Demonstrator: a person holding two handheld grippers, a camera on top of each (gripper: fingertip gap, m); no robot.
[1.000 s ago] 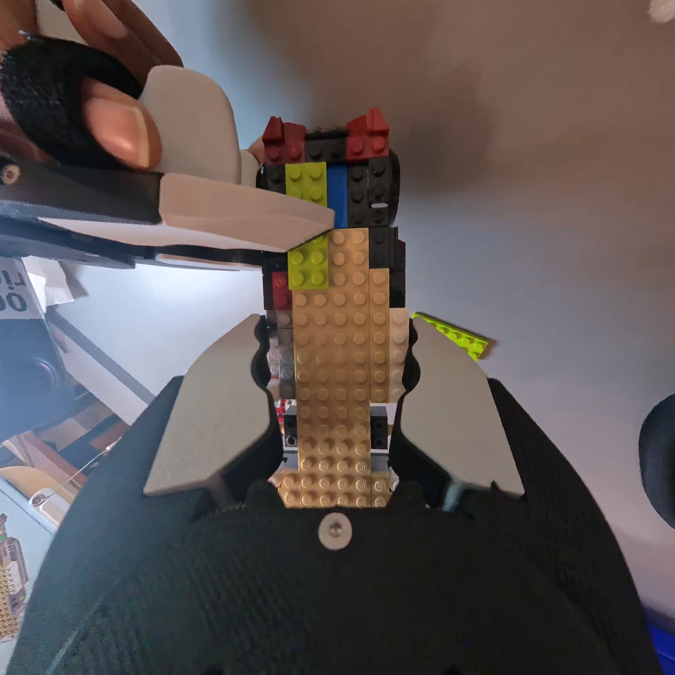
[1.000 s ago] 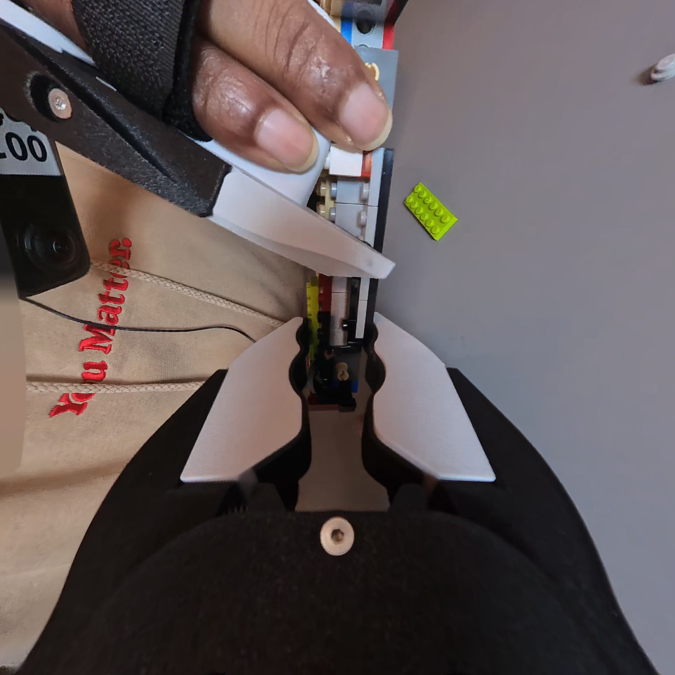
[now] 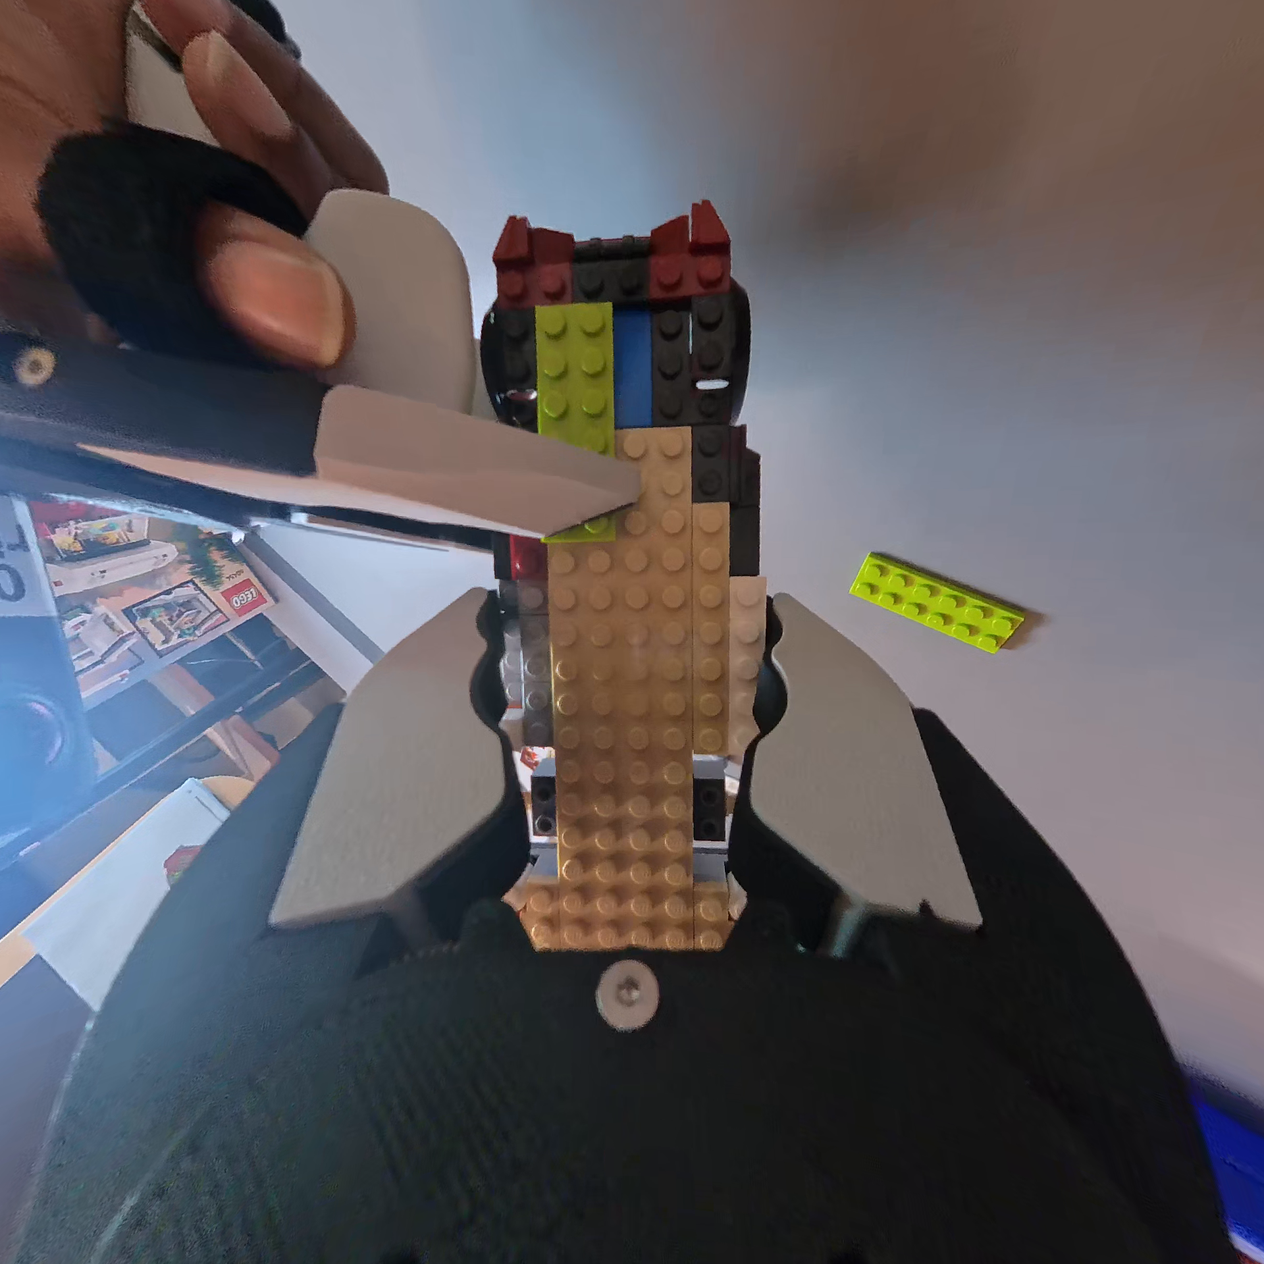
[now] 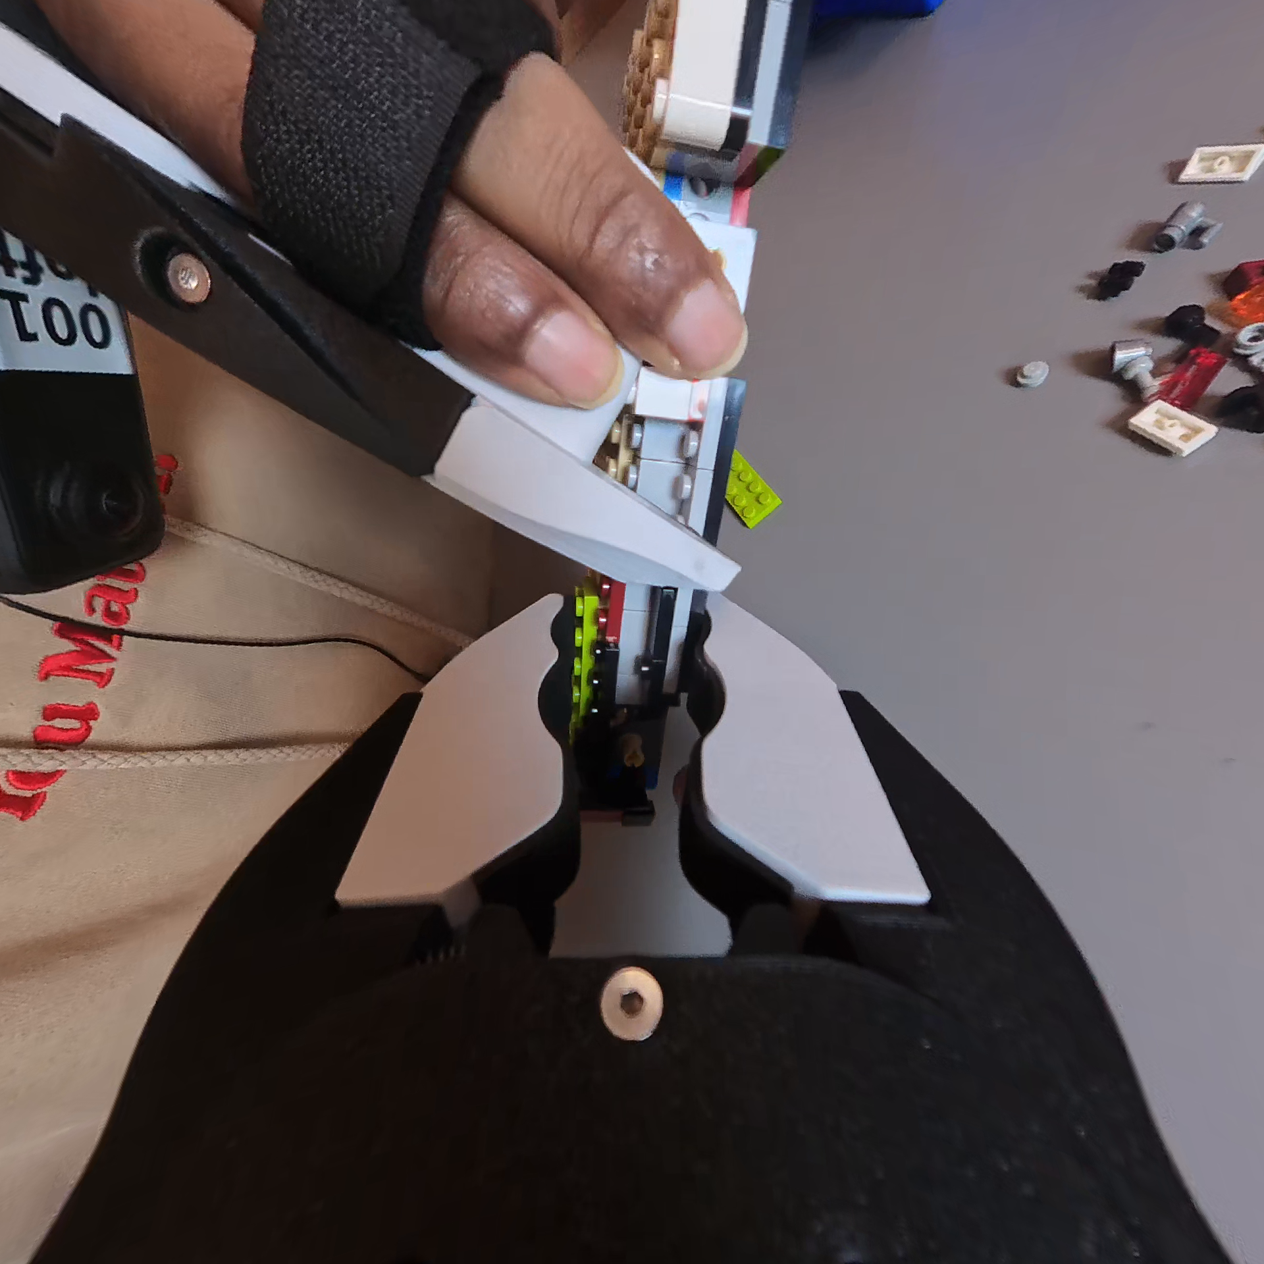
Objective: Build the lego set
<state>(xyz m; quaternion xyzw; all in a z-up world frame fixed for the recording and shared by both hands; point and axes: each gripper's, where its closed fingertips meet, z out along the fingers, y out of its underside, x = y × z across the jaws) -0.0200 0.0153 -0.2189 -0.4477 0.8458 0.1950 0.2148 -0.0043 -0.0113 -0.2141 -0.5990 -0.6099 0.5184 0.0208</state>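
Grey table (image 4: pixel 957 821), loose lime plate (image 3: pixel 937 602) lying flat, scattered small bricks (image 4: pixel 1190 356) near its far edge

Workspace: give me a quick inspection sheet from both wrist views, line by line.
Surface: grey table, mostly bare.
Things: brick model with a tan studded face, held off the table by both grippers; loose lime plate lying on the table beyond it.
Clutter: small loose pieces in white, grey, black and red, on the table at right.
Grippers: left gripper shut across the model's width; right gripper shut on its thin end, over a lime plate and black parts.
Cables: thin black wire across beige cloth.
Surroundings: printed box at left.
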